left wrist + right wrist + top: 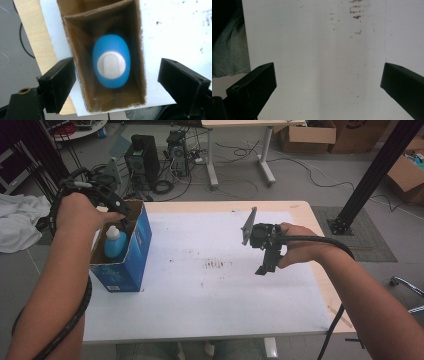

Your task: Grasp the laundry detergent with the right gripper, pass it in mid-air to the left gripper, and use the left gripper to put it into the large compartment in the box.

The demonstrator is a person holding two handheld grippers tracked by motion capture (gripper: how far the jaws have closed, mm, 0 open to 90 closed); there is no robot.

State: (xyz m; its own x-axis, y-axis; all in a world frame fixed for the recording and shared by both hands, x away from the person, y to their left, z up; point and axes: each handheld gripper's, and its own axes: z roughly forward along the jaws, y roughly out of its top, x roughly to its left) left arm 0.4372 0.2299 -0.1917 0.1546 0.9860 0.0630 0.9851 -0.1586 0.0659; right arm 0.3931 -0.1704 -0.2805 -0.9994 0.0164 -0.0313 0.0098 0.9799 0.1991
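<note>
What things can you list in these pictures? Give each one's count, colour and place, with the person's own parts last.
box: 1, blue, open-topped, table's left edge
bottle: 1, blue with white cap, upright inside box
table: 1, white top
cartons: several, brown, floor behind
cloth: 1, white, far left
left gripper: 1, black, above box, jaws apart, holding nothing
right gripper: 1, black, over table's right half, jaws apart, holding nothing
forearms: 2, from the bottom

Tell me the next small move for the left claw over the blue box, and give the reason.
Probably lift the left claw straight up and clear of the blue box. The blue bottle with its white cap stands upright inside the box, and the open jaws sit outside the cardboard walls with nothing gripped. The bottle looks delivered, so withdrawing seems the sensible step. The right claw hovers open over the white table.
</note>
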